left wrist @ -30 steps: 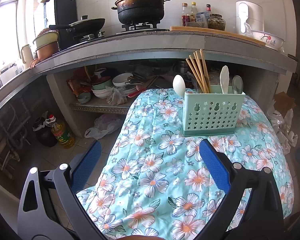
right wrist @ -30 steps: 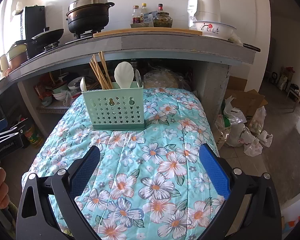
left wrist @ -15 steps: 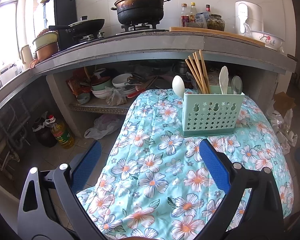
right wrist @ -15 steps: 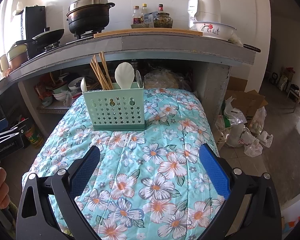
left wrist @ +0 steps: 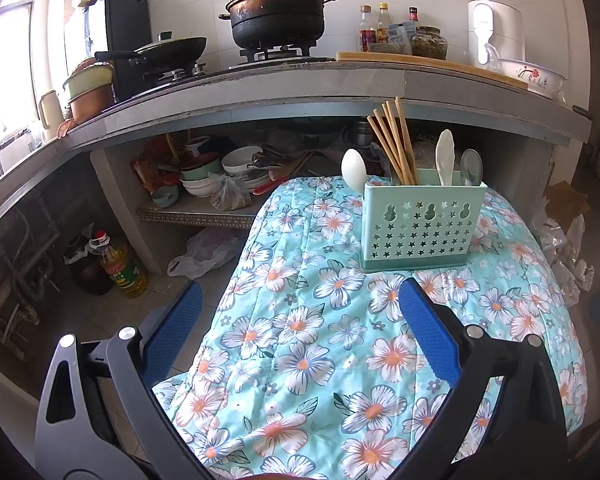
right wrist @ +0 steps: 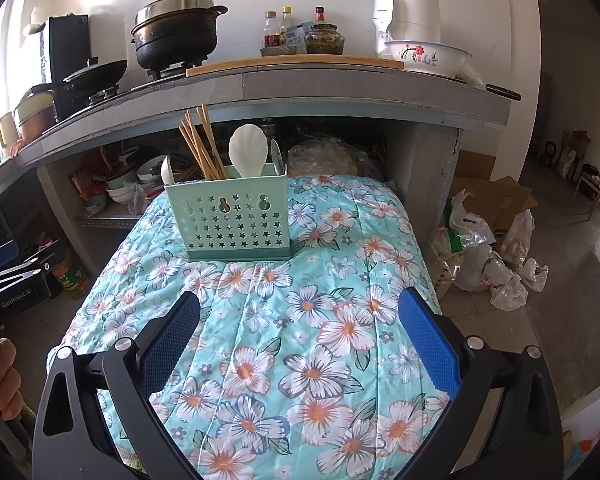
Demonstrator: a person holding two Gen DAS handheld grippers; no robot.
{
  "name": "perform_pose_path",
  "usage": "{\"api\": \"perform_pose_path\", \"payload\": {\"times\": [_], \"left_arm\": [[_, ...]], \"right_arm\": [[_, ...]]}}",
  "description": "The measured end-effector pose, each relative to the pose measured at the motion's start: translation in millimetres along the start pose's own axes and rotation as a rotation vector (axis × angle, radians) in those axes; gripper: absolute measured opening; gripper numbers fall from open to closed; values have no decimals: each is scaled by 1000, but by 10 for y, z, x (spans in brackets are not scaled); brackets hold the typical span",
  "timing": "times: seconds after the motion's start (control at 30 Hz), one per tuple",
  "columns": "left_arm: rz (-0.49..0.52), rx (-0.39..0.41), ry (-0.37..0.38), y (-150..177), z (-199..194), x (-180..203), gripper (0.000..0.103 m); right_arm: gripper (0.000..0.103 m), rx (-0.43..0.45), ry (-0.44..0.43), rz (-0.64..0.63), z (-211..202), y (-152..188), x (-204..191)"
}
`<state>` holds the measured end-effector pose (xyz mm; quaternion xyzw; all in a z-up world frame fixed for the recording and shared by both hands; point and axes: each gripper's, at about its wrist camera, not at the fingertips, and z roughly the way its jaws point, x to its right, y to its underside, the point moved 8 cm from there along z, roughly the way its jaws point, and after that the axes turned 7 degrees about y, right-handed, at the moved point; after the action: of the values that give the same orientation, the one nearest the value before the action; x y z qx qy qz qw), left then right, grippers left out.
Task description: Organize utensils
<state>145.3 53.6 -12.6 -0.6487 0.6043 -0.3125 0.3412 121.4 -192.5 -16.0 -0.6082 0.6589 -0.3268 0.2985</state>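
Both grippers, left gripper (left wrist: 300,320) and right gripper (right wrist: 300,320), gape wide, holding nothing. At 12 o'clock on the floral cloth (right wrist: 300,360) stands one green holder (right wrist: 236,220): five or so chopsticks (right wrist: 202,144), three spoons.

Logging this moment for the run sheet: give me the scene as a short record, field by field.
surface: floral quilt
holder: green utensil holder, upright on the quilt
in holder: wooden chopsticks, white rice paddle, metal spoon
beyond holder's left end: white spoon; in or behind, unclear
left gripper: open, empty, short of the holder
right gripper: open, empty, short of the holder
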Motion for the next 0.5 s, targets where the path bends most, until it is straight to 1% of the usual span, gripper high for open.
{"api": "perform_pose_path", "payload": {"times": [0.5], "left_arm": [[2,-2,-2,2,4,4,95]], "right_arm": [[97,0,-5,-4,-2,3,-9]]}}
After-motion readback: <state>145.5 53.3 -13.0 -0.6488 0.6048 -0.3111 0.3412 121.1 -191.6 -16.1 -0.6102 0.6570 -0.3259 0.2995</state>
